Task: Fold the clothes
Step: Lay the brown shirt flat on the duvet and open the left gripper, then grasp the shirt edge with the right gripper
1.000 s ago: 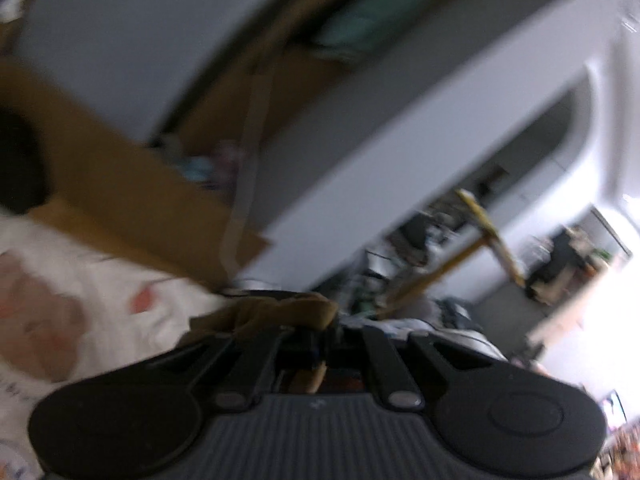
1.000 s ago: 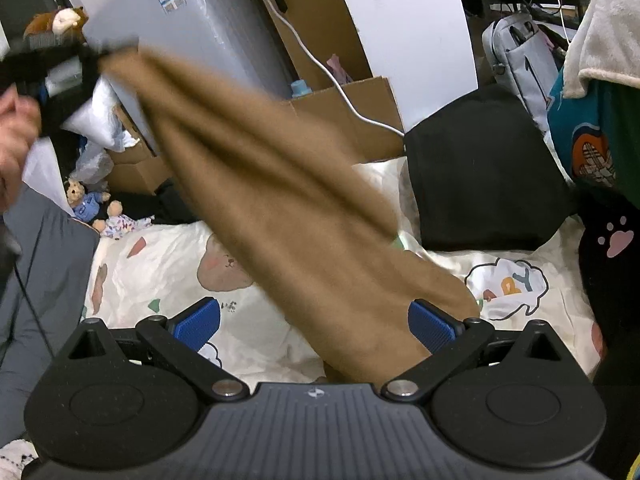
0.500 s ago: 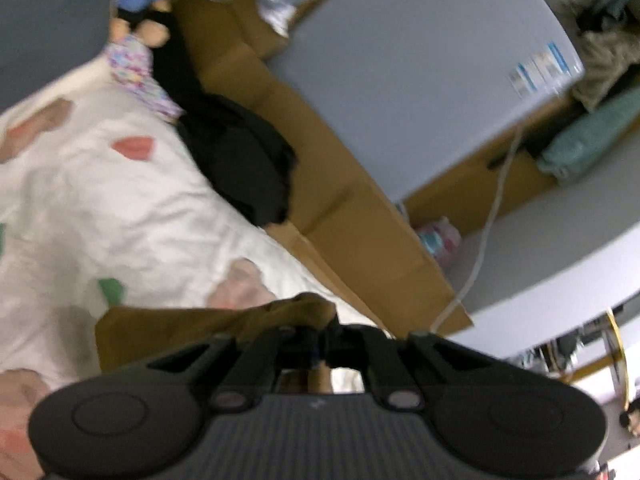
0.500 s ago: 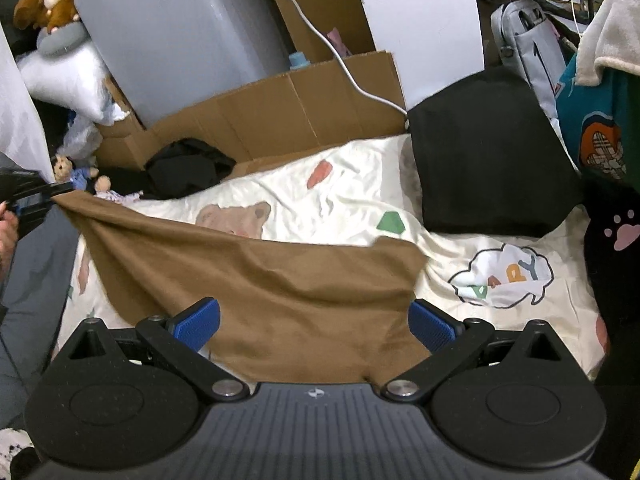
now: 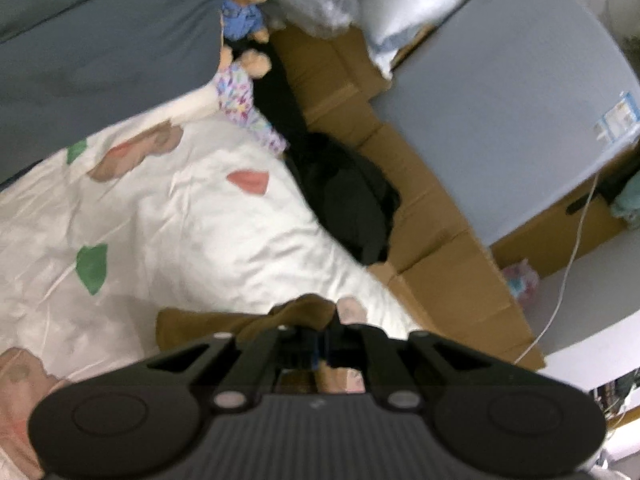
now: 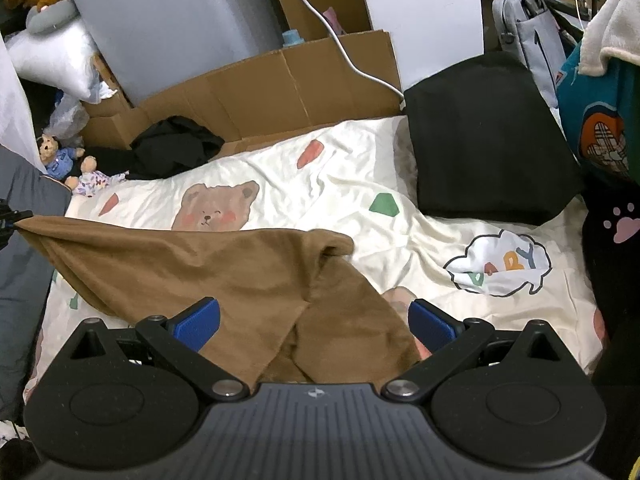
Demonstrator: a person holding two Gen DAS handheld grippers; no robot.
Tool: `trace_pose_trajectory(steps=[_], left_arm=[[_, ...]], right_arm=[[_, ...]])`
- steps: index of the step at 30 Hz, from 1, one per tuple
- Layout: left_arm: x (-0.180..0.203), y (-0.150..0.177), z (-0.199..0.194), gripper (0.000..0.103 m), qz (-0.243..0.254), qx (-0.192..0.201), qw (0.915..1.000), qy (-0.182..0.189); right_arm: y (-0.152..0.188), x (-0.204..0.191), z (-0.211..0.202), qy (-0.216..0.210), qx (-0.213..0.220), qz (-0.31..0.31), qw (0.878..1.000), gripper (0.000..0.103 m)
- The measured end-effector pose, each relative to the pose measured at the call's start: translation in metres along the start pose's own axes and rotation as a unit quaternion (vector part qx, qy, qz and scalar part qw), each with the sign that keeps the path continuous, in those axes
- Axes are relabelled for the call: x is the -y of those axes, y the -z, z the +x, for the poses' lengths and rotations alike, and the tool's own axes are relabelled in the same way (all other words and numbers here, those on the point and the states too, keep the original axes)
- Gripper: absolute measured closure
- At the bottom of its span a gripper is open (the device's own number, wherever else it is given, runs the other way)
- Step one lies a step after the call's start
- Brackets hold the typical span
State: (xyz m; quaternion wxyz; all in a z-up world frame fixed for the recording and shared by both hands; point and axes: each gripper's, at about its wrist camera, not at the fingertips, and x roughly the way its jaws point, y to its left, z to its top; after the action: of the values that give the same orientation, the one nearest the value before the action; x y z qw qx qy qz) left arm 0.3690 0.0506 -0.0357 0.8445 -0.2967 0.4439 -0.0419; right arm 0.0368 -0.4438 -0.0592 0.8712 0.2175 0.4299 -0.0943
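Note:
A brown fleece cloth [image 6: 200,264] lies spread over the white bear-print bedsheet [image 6: 360,184], with one fold bunched near its middle. My left gripper [image 5: 326,332] pinches a corner of the brown cloth [image 5: 208,324]. Its jaws are starting to open with the fabric still between them. In the right wrist view that corner is pulled taut at the far left edge. My right gripper [image 6: 314,322] is open, its blue pads [image 6: 196,320] wide apart. The near end of the cloth runs loosely between them.
A black cushion [image 6: 480,140] sits on the bed at the right. A crumpled black garment [image 6: 172,152] and a small teddy bear [image 6: 56,156] lie at the far edge. Behind them are cardboard [image 6: 280,84] and a grey panel [image 6: 172,20]. Hanging clothes [image 6: 600,120] are at the right.
The brown cloth has come down from hanging in the air to lie spread on the bed. My left gripper swung down and left with its corner. The right gripper barely moved.

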Motion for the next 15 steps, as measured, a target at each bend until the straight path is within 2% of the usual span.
trace_pose_trajectory(steps=[4,9,13,15], left_arm=[[0.007,0.013,0.004,0.080,0.022,-0.005,0.9996,-0.016],[0.023,0.024,0.000,0.060,0.062,0.005,0.9977,-0.025],[0.044,0.023,-0.013,0.053,0.126,0.017,0.9910,-0.041],[0.050,0.023,-0.016,0.050,0.137,0.014,0.9897,-0.039]], right_arm=[[0.002,-0.002,0.005,0.001,-0.006,-0.006,1.000,0.000],[0.002,-0.002,0.012,0.003,-0.014,-0.007,1.000,0.000],[0.002,-0.001,0.013,0.002,-0.011,-0.008,1.000,0.000],[0.002,-0.001,0.015,0.000,-0.009,-0.009,1.000,0.000]])
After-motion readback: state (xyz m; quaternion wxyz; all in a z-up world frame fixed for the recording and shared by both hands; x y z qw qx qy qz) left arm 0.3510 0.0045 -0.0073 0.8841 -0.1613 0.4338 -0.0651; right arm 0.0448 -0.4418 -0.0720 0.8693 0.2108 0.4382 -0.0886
